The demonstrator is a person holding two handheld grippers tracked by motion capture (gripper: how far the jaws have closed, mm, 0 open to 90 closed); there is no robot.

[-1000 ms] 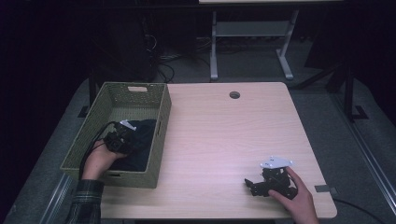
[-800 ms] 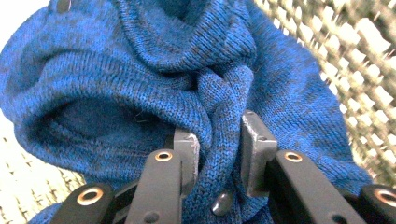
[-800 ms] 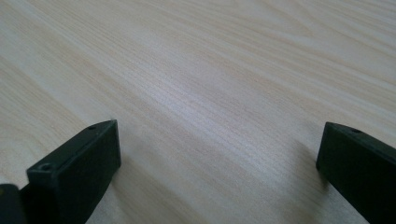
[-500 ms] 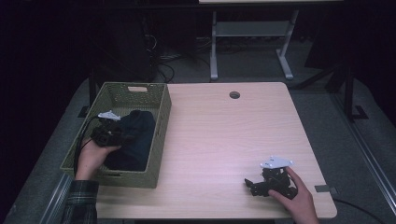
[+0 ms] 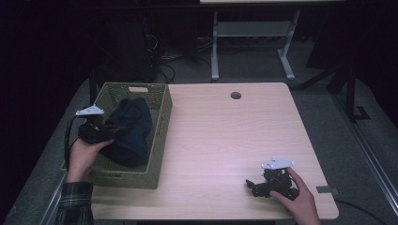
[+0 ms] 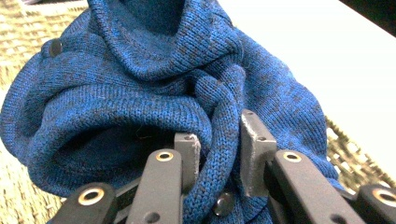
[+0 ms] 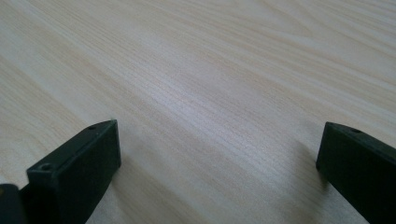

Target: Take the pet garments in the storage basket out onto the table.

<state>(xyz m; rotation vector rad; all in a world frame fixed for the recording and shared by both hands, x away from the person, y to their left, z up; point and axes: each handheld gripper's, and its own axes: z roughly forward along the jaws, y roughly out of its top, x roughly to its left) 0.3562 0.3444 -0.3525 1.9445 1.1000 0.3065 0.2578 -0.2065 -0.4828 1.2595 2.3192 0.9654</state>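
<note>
A dark blue knitted sweater (image 5: 131, 131) lies bunched in a green woven basket (image 5: 160, 133) at the table's left. My left gripper (image 5: 117, 129) reaches in over the basket's left rim. In the left gripper view, a rolled fold of the sweater (image 6: 140, 79) fills the gap of the left gripper (image 6: 218, 140), whose pads (image 6: 254, 144) press on that fold. My right gripper (image 5: 252, 185) rests on the wooden table (image 5: 225, 136) near the front right. Its jaws stand wide apart over bare wood in the right gripper view (image 7: 217, 135).
The basket's weave (image 6: 348, 151) shows below the sweater. A round cable hole (image 5: 235, 95) sits at the table's far edge. A grey stand (image 5: 248, 35) and cables (image 5: 164, 61) are on the floor behind the table.
My left gripper has drawn back to the left, from inside the basket toward its left rim, with the sweater bunching after it. The right gripper has stayed where it was.
</note>
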